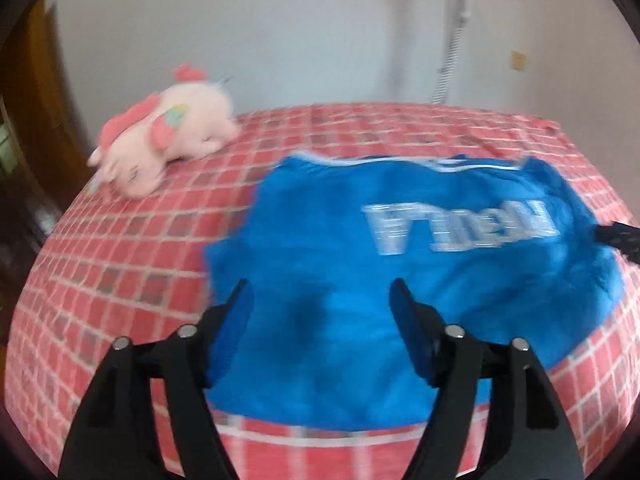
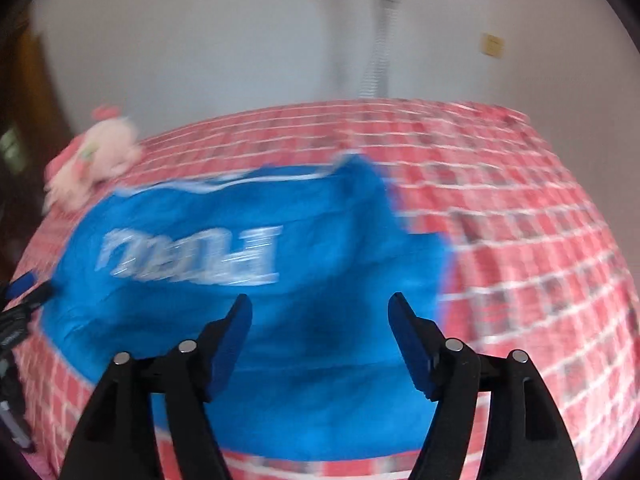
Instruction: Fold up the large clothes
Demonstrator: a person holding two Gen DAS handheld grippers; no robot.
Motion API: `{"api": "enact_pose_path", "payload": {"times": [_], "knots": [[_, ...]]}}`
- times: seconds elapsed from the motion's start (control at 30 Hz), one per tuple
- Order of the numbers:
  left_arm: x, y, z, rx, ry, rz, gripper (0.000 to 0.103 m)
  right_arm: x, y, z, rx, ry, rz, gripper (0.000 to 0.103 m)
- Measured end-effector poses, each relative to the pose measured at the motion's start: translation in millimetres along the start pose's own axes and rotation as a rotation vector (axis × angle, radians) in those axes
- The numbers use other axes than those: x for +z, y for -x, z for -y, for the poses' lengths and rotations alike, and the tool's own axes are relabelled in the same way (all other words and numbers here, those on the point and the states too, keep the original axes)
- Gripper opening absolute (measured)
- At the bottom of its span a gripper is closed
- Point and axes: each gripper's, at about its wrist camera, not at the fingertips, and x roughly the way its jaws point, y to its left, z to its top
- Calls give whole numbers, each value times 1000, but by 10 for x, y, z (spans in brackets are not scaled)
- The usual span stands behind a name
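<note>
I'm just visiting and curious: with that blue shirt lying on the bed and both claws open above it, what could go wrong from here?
1. The blue shirt lies bunched and creased, so the next fold may come out crooked.
2. Both the left gripper and the right gripper are open and hold nothing; a grab mid-cloth could pinch several layers.
3. The pink plush toy lies near the shirt's corner on the checked bedspread; a wide sweep might catch it.

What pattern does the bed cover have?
The bed cover has a red-pink check with white lines, clearest in the left wrist view.
</note>
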Motion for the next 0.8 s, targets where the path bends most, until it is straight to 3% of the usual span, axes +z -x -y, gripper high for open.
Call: {"api": "enact_pose_path", "payload": {"times": [0.13,0.27,0.47,0.6,0.77,0.8], "knots": [[42,-228,-440,-46,125,-64,73,59,-183,530,34,-111,-68,85],[-30,-455,-532,-84,123,-101,81,31,-420,750,94,-148,-136,91],[-101,-659,-650,-164,179,-104,90,-49,-688,735,247,-176,-218,98],[-163,-849,-727,-320,262,-154,92,-102,-844,757,309,-212,-241,100],[-200,-900,-640,-344,280,-144,90,-68,-898,717,307,-184,-203,100],[-198,-889,-613,-342,277,-139,84,-65,-911,697,304,-178,-195,98]]}}
